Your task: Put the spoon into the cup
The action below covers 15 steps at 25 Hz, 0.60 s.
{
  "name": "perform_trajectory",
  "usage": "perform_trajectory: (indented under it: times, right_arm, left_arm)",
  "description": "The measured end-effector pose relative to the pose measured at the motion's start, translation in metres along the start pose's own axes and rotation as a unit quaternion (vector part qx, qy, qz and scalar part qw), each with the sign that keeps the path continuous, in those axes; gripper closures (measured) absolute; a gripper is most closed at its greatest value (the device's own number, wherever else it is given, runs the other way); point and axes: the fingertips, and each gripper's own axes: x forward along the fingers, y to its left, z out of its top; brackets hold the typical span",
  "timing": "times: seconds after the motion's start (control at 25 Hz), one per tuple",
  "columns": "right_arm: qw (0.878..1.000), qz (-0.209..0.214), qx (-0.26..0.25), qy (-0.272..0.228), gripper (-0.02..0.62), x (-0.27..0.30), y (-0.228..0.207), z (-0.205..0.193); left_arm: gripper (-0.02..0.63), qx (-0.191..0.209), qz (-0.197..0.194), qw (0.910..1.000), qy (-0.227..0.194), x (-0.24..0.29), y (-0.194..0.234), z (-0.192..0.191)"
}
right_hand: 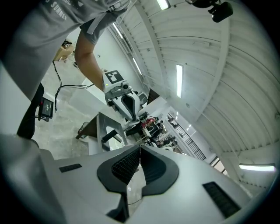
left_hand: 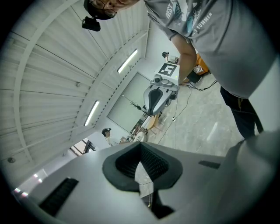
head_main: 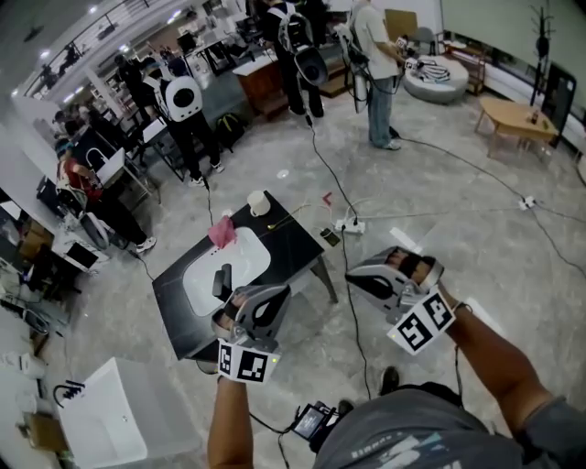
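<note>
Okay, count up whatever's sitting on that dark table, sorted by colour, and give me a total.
White: 2, the cup and the mat
Pink: 1, the cloth
Black: 1, the small object lying on the mat
Total: 4 that can be made out

Floor (head_main: 476, 229): pale grey polished stone, glossy, crossed by black cables (head_main: 322, 165) and a white power strip (head_main: 349, 225). Centre: low dark table (head_main: 291, 240). Upper right: low wooden table (head_main: 513, 117), round striped seat (head_main: 438, 78) and dark coat stand (head_main: 542, 32), near a pale wall (head_main: 494, 18). Left edge: crowded desks (head_main: 114, 165). Lower left: white box (head_main: 101, 426). Overhead: white ribbed ceiling (left_hand: 48, 65) with long strip lights (left_hand: 127, 61), lit.
</note>
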Motion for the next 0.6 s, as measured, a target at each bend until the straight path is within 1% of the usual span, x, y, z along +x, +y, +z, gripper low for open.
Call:
perform_trajectory:
  times: [0.28, 0.6]
  right_arm:
    - [1.0, 0.007, 0.006, -0.02, 0.565, -0.005, -0.018, -0.038]
    - [0.999, 0.008, 0.018, -0.026, 0.565, -0.001, -0.03, -0.06]
  left_arm:
    - [0.607, 0.001, 0.003, 0.9997, 0.025, 0.036, 0.0, 0.003]
    - [0.607, 0.0, 0.004, 0.9993, 0.037, 0.055, 0.005, 0.001]
